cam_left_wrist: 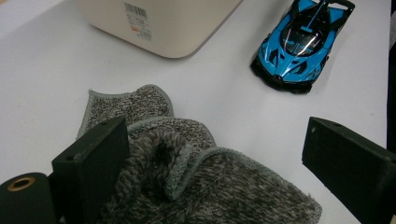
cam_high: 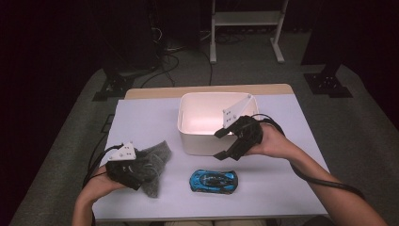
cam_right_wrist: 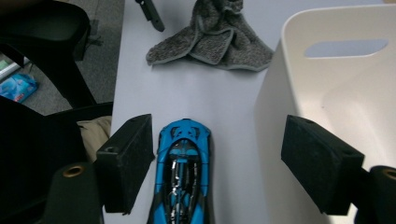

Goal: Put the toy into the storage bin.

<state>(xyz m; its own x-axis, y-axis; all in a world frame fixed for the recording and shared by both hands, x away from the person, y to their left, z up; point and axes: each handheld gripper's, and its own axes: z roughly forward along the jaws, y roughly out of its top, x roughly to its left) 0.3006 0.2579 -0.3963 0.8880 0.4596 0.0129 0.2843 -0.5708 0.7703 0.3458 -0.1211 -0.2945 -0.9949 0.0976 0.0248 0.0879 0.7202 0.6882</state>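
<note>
car (cam_right_wrist: 180, 179) rear cut off, bin (cam_left_wrist: 159, 25) label unreadable

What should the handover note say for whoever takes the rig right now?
Left hand-held gripper: jaws open, resting over the crumpled grey towel at the table's left; pads not pressing on it.
Right hand-held gripper: jaws open, nothing between the pads, held by the white bin's front wall, above and behind the blue toy car.
The car lies free on the table in front of the bin.
Done: nothing shows inside the visible part of the bin.
Left, probably: grasp the car and the towel and put them in the bin.
</note>
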